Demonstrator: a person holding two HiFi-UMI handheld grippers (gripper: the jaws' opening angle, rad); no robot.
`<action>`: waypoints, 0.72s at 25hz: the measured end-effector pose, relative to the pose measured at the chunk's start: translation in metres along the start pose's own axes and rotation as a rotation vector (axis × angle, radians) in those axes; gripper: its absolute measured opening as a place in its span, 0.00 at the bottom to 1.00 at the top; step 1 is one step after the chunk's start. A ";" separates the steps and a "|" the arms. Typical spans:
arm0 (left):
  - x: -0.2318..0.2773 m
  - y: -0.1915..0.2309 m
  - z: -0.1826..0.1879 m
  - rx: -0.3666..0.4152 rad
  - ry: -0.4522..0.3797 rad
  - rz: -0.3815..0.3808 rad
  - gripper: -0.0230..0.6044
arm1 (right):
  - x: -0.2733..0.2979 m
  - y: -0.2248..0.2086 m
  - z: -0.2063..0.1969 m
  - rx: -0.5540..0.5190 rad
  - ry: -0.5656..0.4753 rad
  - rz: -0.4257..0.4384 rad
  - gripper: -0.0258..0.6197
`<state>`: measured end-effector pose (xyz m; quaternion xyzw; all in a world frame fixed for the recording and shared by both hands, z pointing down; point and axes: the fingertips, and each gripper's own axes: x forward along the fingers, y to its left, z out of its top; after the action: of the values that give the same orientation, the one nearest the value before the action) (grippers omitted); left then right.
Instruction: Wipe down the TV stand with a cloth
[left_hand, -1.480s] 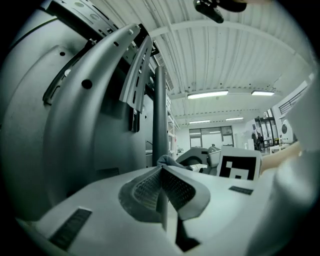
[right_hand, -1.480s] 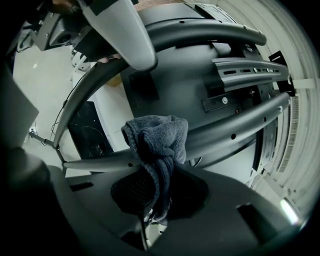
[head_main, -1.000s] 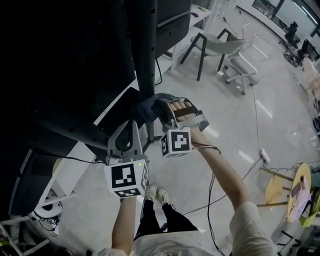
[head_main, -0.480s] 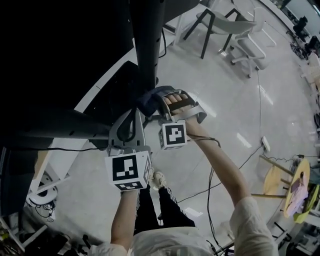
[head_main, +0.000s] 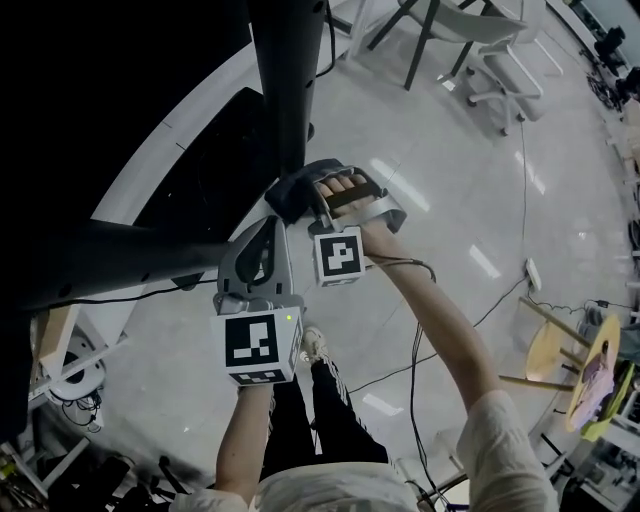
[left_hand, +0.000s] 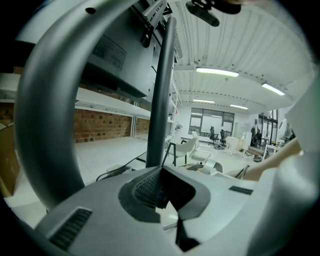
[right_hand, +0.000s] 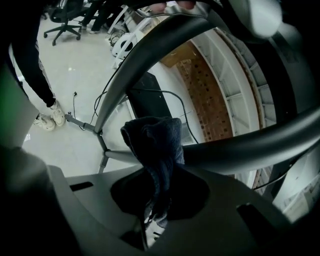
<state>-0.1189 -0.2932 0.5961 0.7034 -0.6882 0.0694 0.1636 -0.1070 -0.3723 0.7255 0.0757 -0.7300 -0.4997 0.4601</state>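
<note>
The dark pole (head_main: 288, 90) of the TV stand rises in front of the person. The right gripper (head_main: 303, 200) has its jaws clamped on a dark blue cloth (head_main: 285, 203). The bunched cloth sits against the lower part of the pole and seems to touch it. The left gripper (head_main: 262, 232) is close to the same part of the pole, just beside the cloth. Its jaws are pressed together with nothing between them, and they point toward the pole. Well away from the pole, a grey chair (head_main: 500, 60) stands on the pale floor (head_main: 440, 200).
</note>
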 end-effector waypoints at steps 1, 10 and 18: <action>0.001 0.001 -0.008 -0.002 0.010 0.000 0.06 | 0.006 0.008 -0.002 -0.007 0.004 0.006 0.13; 0.009 0.011 -0.068 -0.033 0.085 0.016 0.06 | 0.046 0.062 -0.007 -0.025 0.007 0.059 0.13; 0.012 0.013 -0.091 -0.052 0.104 0.030 0.06 | 0.060 0.082 -0.011 -0.058 0.009 0.075 0.13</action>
<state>-0.1192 -0.2750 0.6867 0.6838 -0.6909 0.0905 0.2164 -0.1040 -0.3743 0.8277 0.0370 -0.7154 -0.5029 0.4837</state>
